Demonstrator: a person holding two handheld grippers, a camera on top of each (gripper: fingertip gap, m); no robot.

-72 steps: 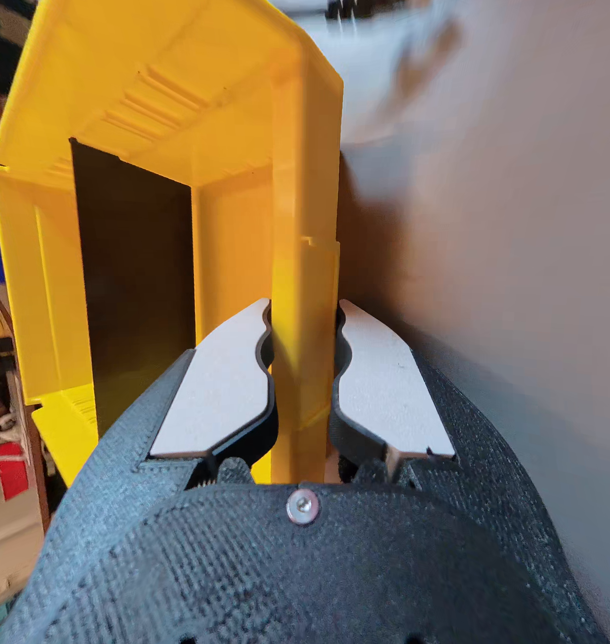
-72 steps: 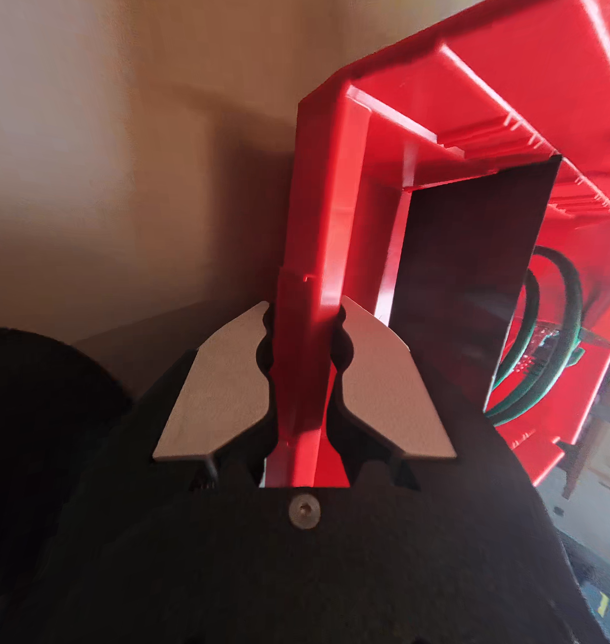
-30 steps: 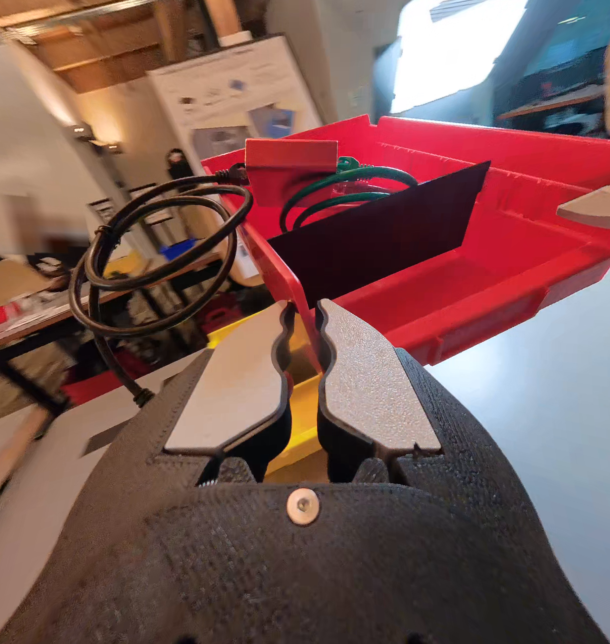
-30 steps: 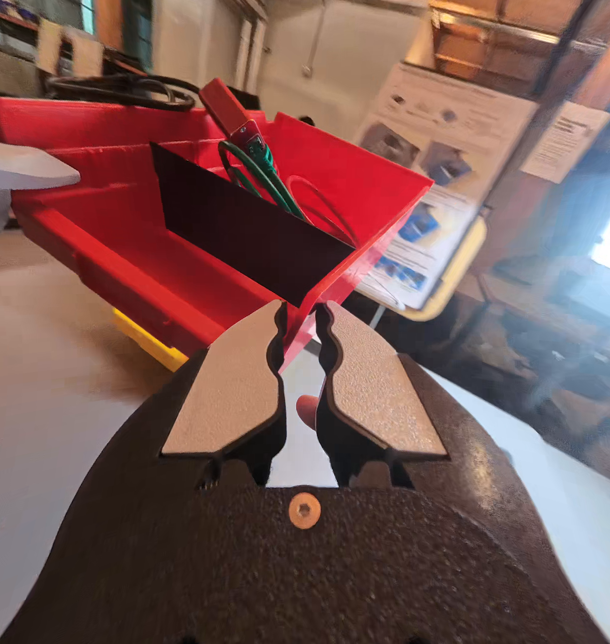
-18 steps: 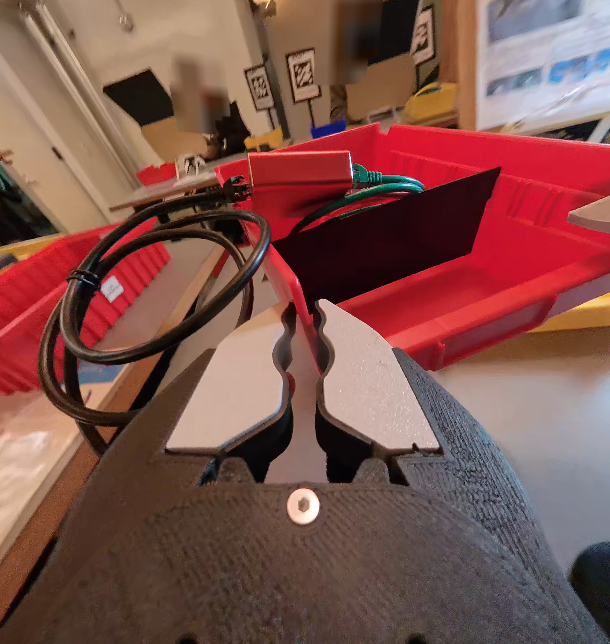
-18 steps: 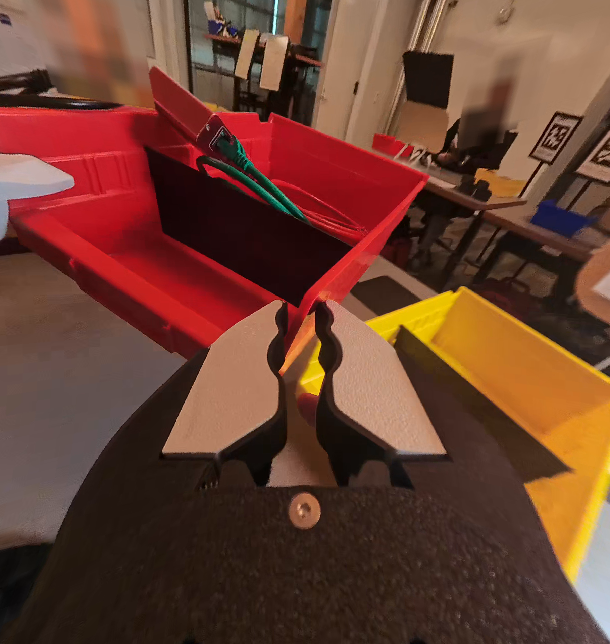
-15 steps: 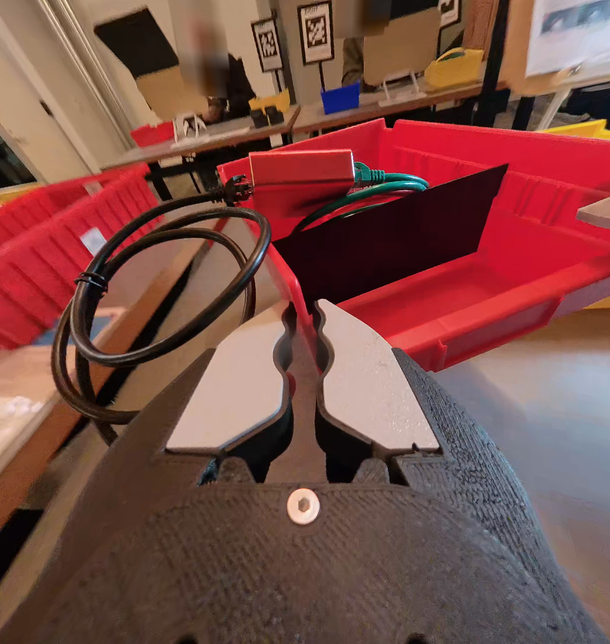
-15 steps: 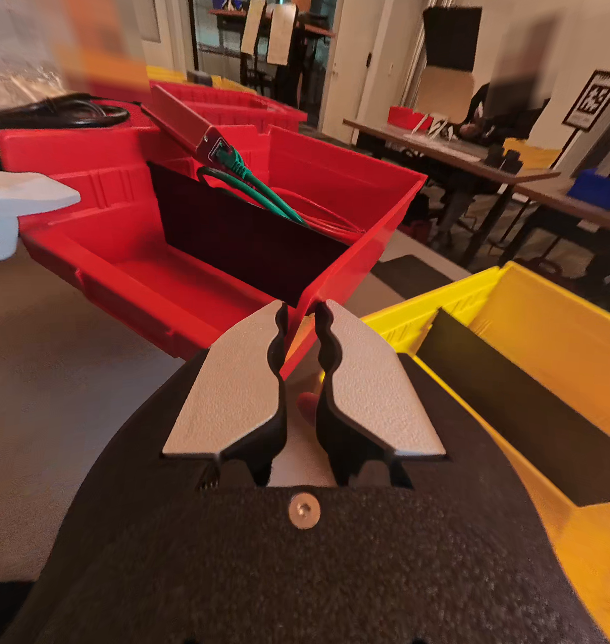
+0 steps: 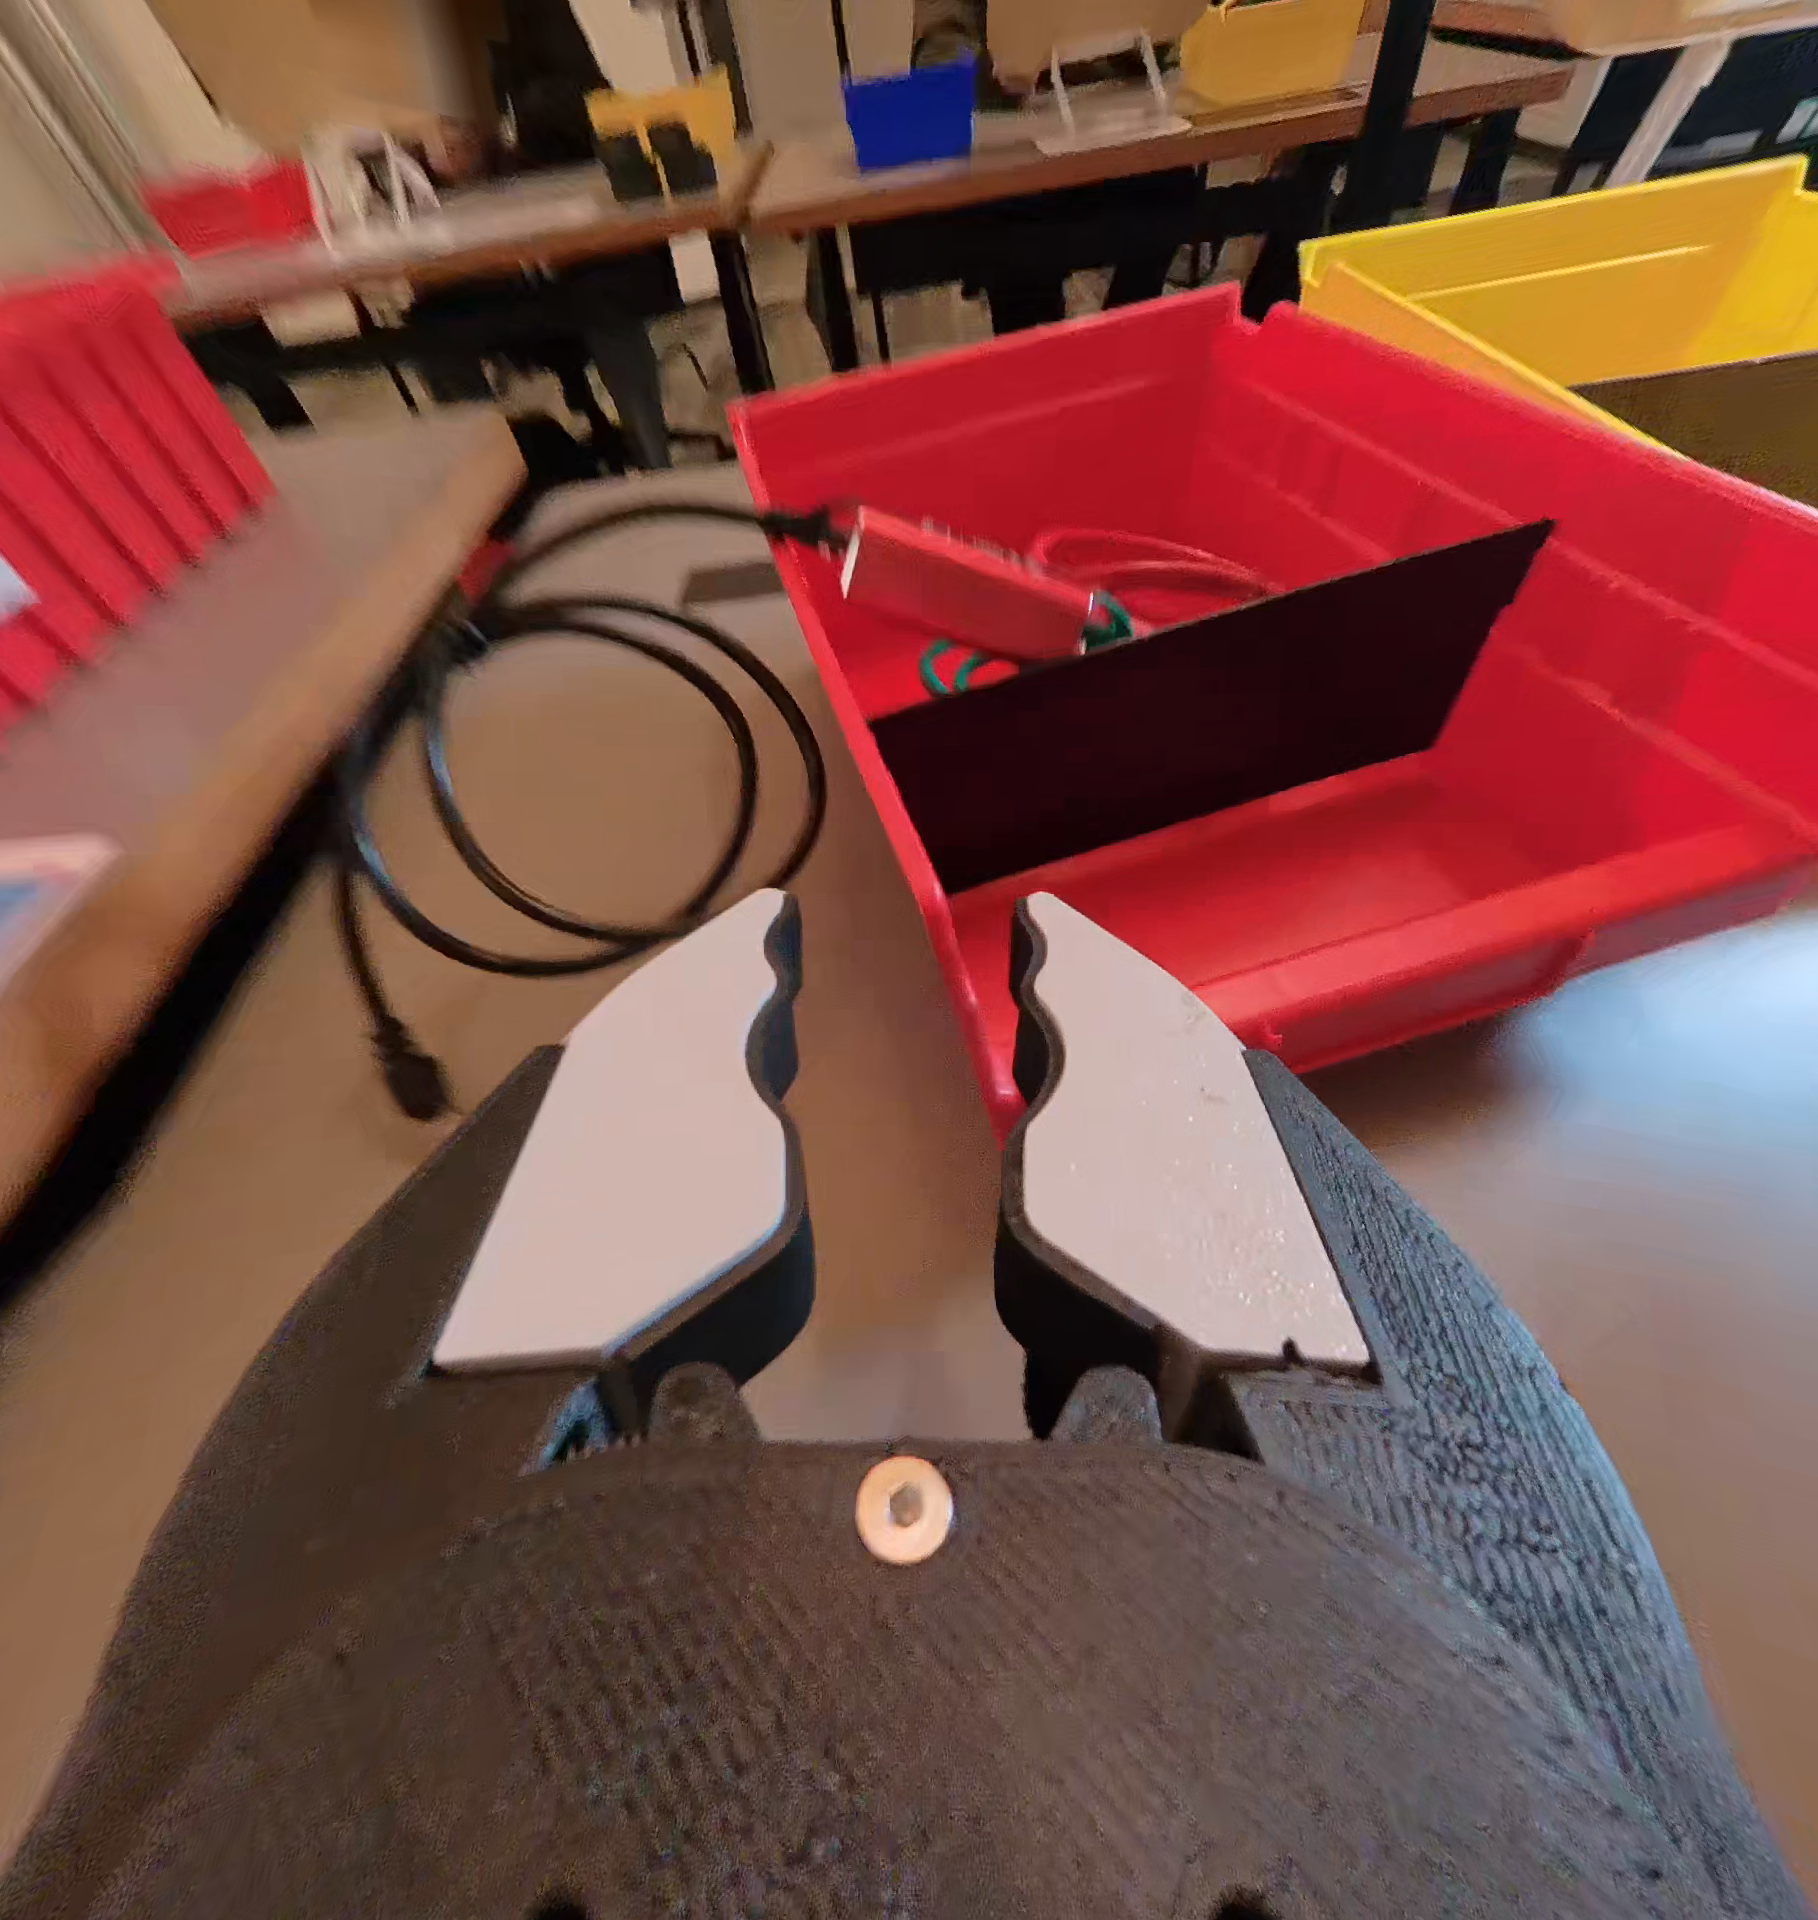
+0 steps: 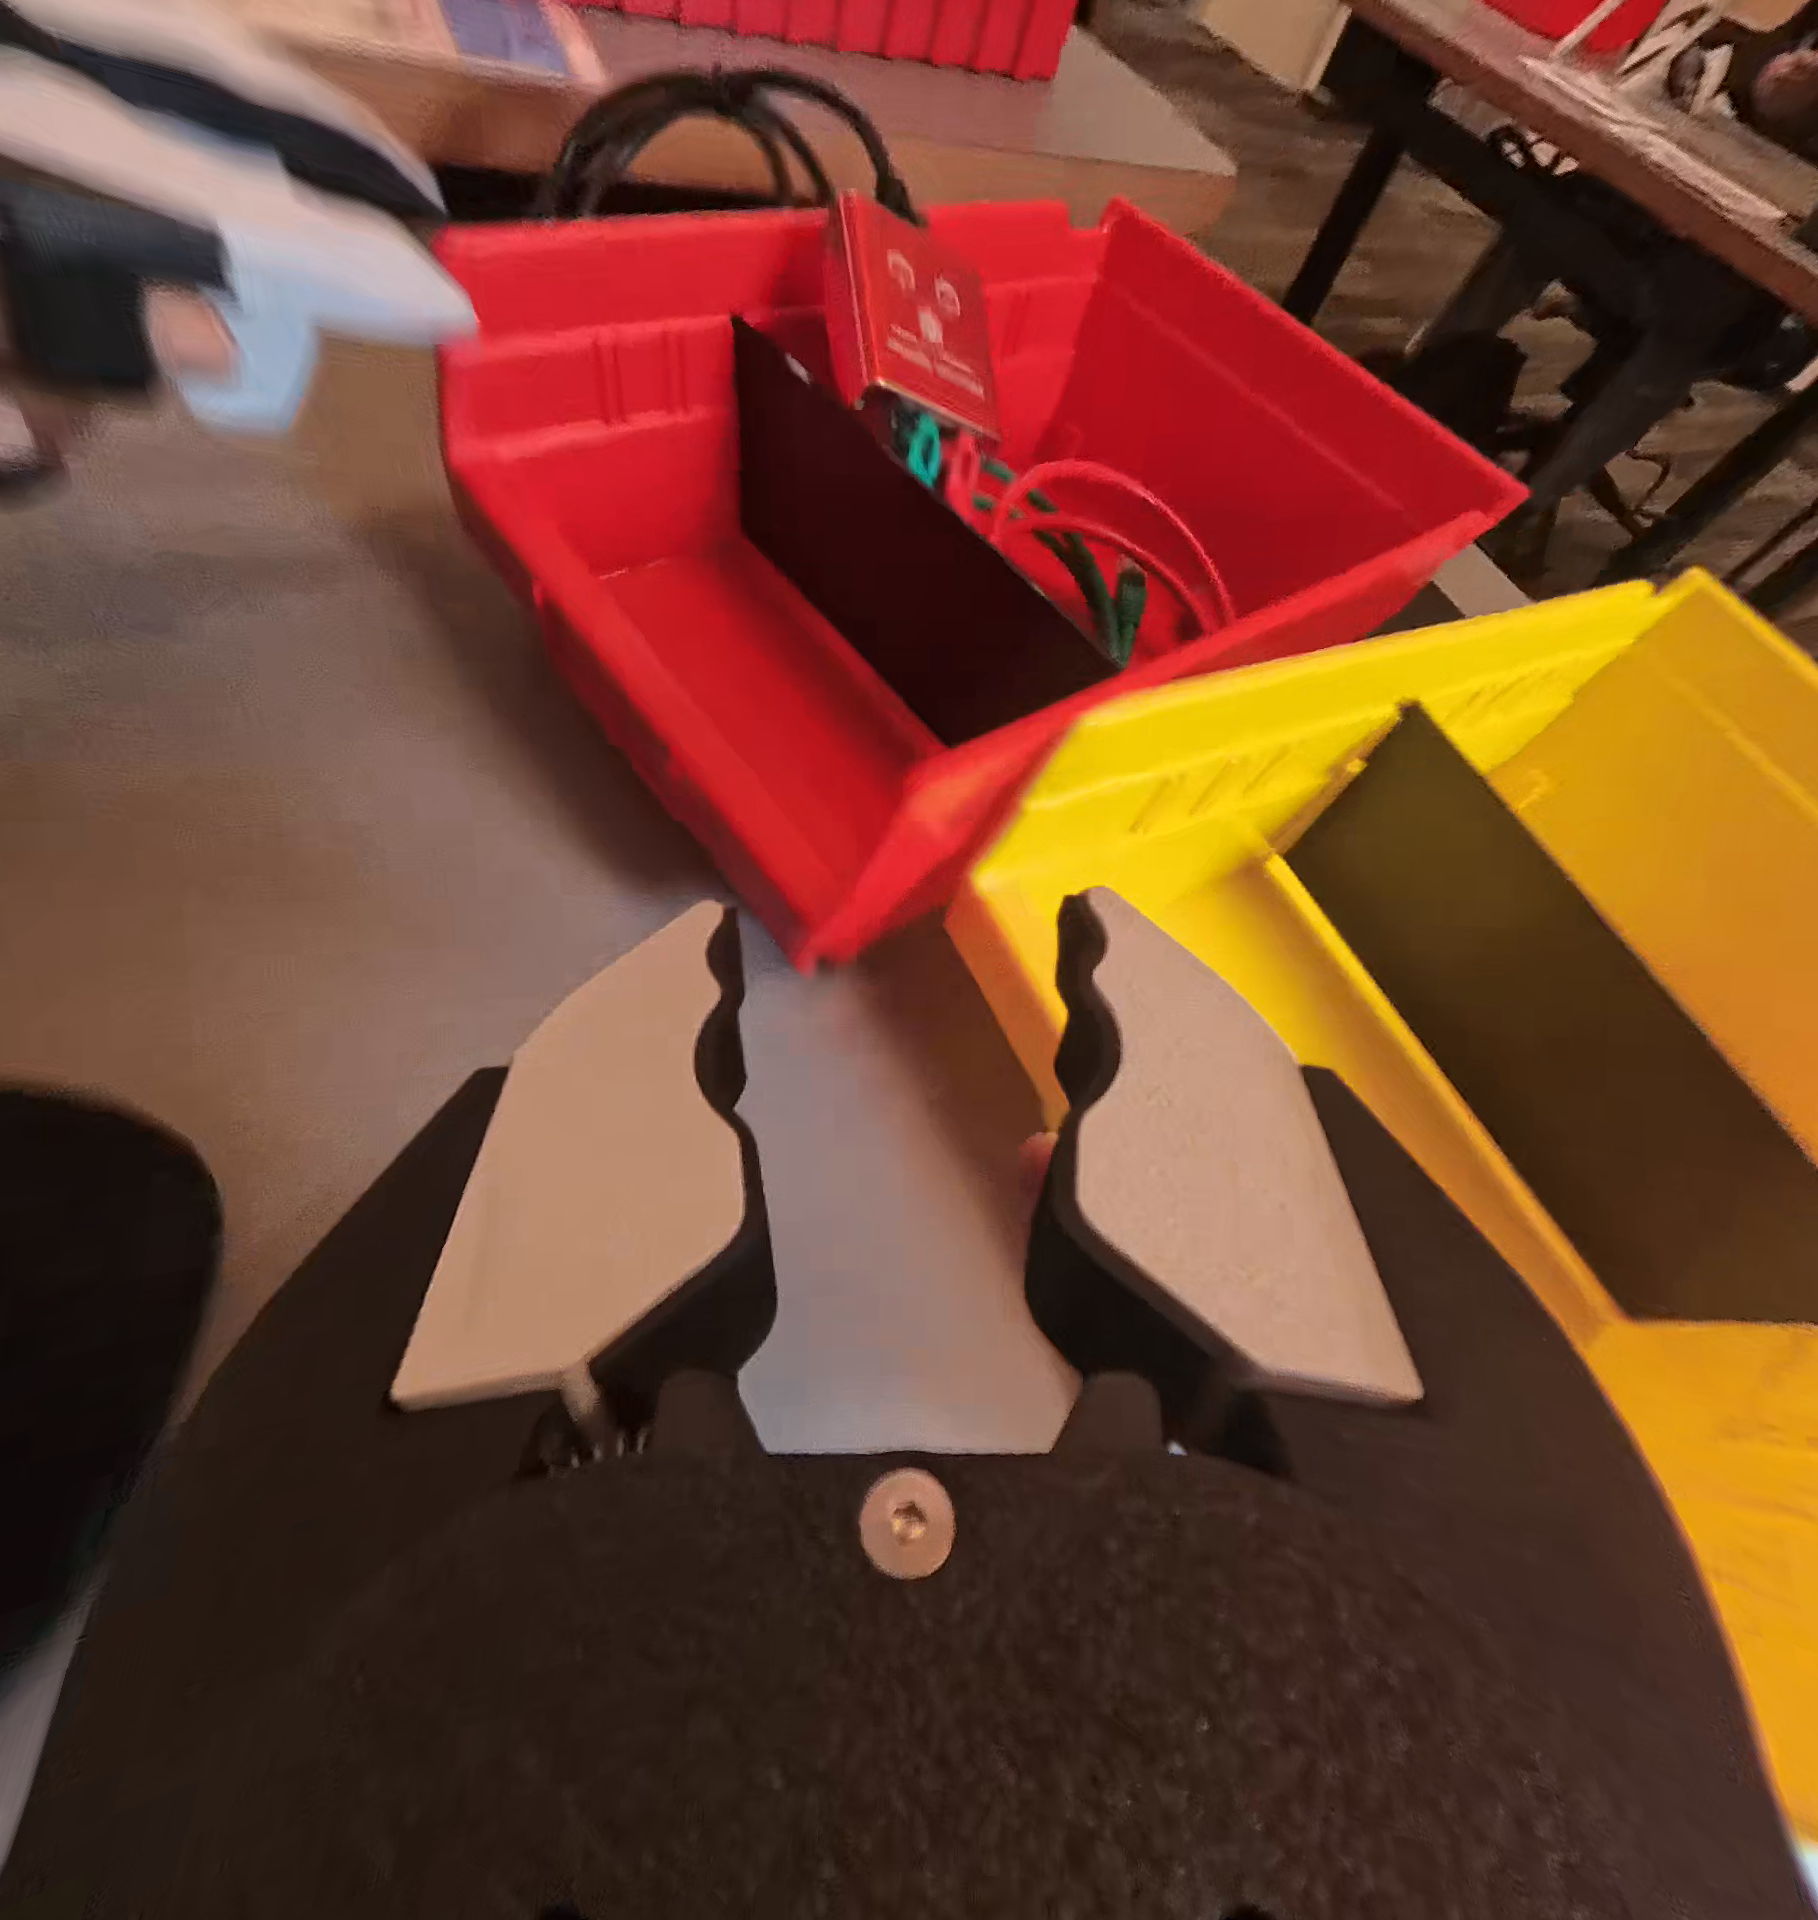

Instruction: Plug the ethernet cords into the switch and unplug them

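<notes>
Two bins sit on the table (image 9: 1663, 1195): a red bin (image 9: 1404, 935) with a black divider (image 9: 1196, 717), and a yellow bin (image 10: 1507, 1039) touching its right near corner. The switch (image 9: 962, 597), a flat red box, leans tilted in the far compartment of the red bin, over the far left rim, with green cords (image 10: 1102, 592) and red cords (image 10: 1144, 499) lying loose under and beside it. A black cable (image 9: 593, 769) runs from the switch's far end and coils on the table left of the bin. No plugging appears started; the step in hand is judged to be the reach for the switch and a cord. To do it well, steady the switch with one gripper by its long edges, then take a cord just behind its plug so the plug can be aimed squarely at a port. The left gripper (image 9: 905, 1023) hangs low at the bin's near left corner, jaws parted and empty. The right gripper (image 10: 900, 1013) points down at the near right corner, jaws wider apart, holding nothing.
</notes>
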